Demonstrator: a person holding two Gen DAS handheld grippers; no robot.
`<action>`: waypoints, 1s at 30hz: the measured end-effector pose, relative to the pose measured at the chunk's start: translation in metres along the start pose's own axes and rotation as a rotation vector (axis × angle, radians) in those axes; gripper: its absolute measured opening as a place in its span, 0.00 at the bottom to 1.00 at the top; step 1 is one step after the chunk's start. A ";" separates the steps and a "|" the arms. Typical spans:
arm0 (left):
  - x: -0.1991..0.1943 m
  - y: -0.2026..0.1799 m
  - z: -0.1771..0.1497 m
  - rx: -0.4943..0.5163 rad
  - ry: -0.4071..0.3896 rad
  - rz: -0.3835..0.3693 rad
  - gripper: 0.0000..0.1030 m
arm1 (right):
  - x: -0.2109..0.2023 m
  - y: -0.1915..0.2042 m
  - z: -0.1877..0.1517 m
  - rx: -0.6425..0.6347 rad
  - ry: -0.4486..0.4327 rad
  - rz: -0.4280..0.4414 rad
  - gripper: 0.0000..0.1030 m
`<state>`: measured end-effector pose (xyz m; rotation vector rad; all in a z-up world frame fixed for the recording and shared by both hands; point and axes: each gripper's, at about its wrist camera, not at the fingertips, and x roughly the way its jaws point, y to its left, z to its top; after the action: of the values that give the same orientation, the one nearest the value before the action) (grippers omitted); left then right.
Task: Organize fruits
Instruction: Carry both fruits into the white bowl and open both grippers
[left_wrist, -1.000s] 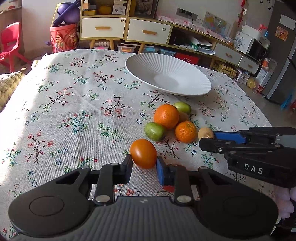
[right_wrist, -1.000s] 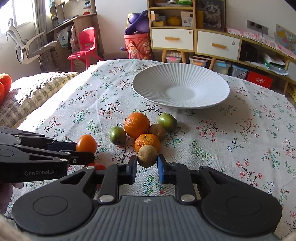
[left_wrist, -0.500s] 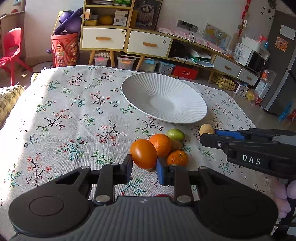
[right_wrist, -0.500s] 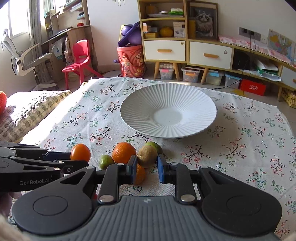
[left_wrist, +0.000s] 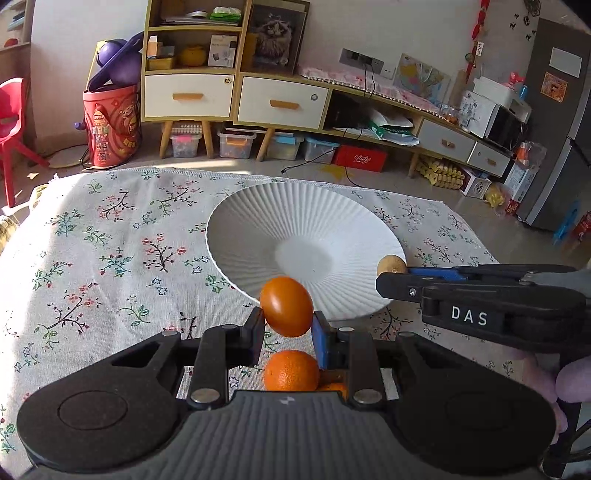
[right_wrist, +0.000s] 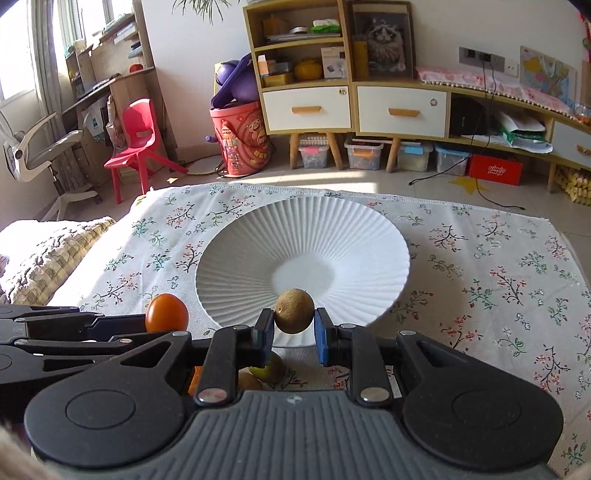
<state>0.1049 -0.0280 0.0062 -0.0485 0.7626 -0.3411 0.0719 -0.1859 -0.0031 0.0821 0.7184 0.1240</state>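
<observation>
Black plastic frames fill the bottom of both wrist views. The left tongs (left_wrist: 287, 326) are clamped on a smooth orange fruit (left_wrist: 286, 305), held clear of the cloth just at the near rim of the plate (left_wrist: 258, 218). Below it, between the fingers and close to the camera, an orange (left_wrist: 291, 370) lies on the tabletop (left_wrist: 92, 258), with a sliver of a second orange fruit (left_wrist: 334, 387) touching it on the right.

The right tongs (right_wrist: 294, 334) are clamped on a brown kiwi (right_wrist: 294, 311), also lifted, just over the near edge of the plate (right_wrist: 258, 240). Beneath them a green fruit (right_wrist: 271, 367) and a brown one (right_wrist: 249, 381) lie side by side on the floral cloth. In the left wrist view the right tongs (left_wrist: 388, 275) come in from the right with the kiwi (left_wrist: 391, 264) at their tip, beside the plate's right rim; in the right wrist view the left tongs (right_wrist: 147, 326) come in from the left with the smooth orange fruit (right_wrist: 166, 312) near the plate's left rim.

The white ribbed plate sits in the middle of the tabletop, holding no fruit. Beyond the far edge stand a red barrel (left_wrist: 112, 123), a red chair (right_wrist: 142, 142) and a low cabinet (left_wrist: 236, 96) with white drawers.
</observation>
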 end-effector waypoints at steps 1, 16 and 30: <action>0.003 0.000 0.002 0.002 0.000 -0.004 0.11 | 0.004 -0.002 0.001 0.005 0.005 -0.004 0.20; 0.066 -0.006 0.032 0.086 0.035 0.027 0.11 | 0.048 -0.026 0.019 0.026 0.082 0.034 0.20; 0.083 -0.005 0.039 0.130 0.069 0.040 0.11 | 0.053 -0.030 0.021 0.032 0.101 0.053 0.20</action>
<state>0.1854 -0.0624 -0.0202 0.1007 0.8066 -0.3546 0.1282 -0.2089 -0.0256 0.1262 0.8197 0.1679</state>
